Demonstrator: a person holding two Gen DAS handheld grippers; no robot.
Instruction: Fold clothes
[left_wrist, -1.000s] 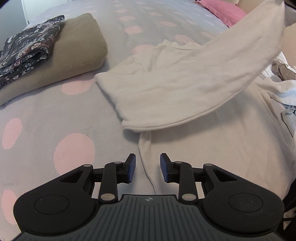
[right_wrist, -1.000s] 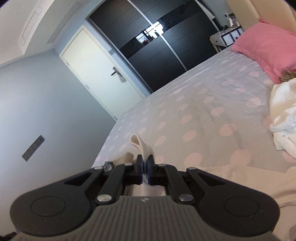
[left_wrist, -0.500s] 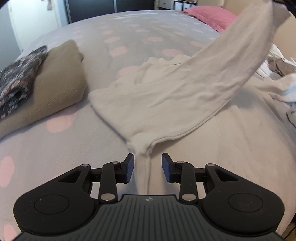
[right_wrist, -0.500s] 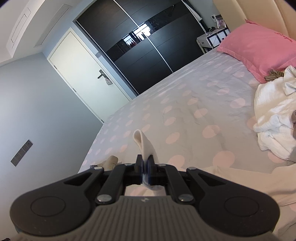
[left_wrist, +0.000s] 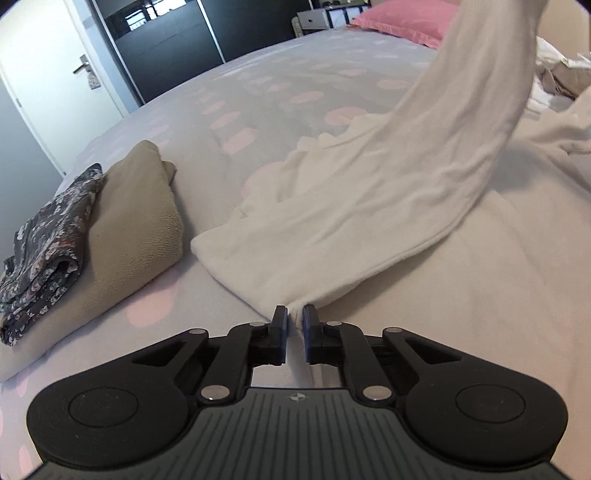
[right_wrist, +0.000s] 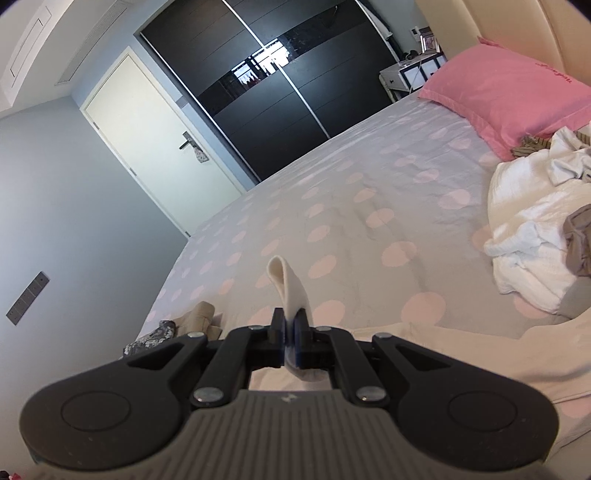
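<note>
Left gripper (left_wrist: 294, 318) pinched cream garment (left_wrist: 369, 206) at fold corner near bed (left_wrist: 258, 92) edge. Right gripper (right_wrist: 290, 329) clamped sleeve (right_wrist: 287, 286), held aloft; upper sleeve cut off in left view. Folded clothes (left_wrist: 122, 229) lay left.

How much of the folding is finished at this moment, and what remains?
Done: a tan garment and a floral one lie folded. In hand: the cream top, its sleeve pinched by the right hand-held gripper, its edge between the left hand-held gripper's nearly closed fingers. Left: the white pile beside the pillow.
</note>
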